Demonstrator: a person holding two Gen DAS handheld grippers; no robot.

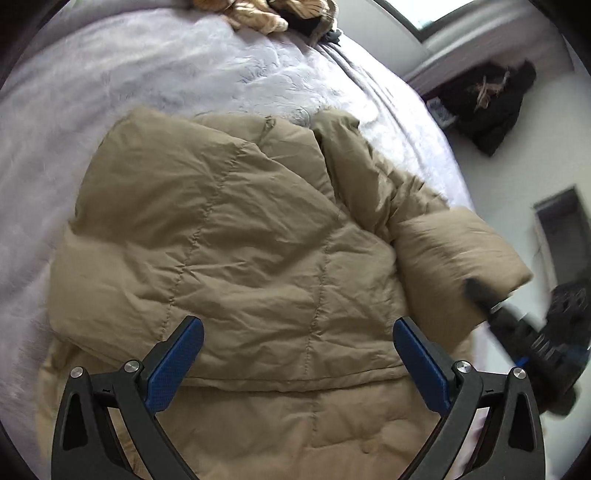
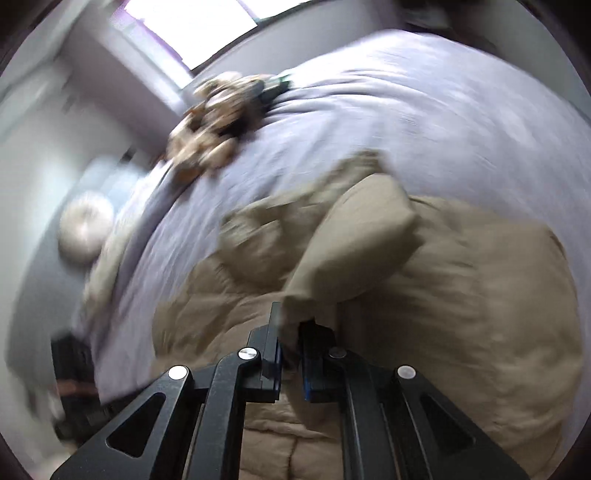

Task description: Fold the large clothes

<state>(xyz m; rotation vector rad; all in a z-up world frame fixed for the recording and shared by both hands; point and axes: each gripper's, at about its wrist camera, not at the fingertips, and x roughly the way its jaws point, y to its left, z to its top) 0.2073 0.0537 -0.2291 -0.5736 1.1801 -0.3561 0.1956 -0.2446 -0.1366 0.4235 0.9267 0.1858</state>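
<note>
A tan quilted jacket (image 1: 229, 236) lies spread on a bed covered with a pale lilac bedspread (image 1: 155, 66), occupying the near half of the bed. Part of the jacket body is folded over itself, with stitched seams running near to far.

Left tongs (image 1: 297, 334): released, jaws standing wide apart above the near part of the jacket, blue pads clear of the fabric.

Right tongs (image 2: 291, 332): clenched on the cuff end of the jacket's sleeve (image 2: 354, 251), the fabric pinched between the narrow jaws. In the left wrist view the sleeve extends to the right, off the main body, with the right tongs at its end near the bed's right edge. The right wrist view is blurred.

A heap of brown patterned clothing (image 1: 266, 14) sits at the far edge of the bed. A dark garment (image 1: 487, 107) lies on the floor to the far right.
</note>
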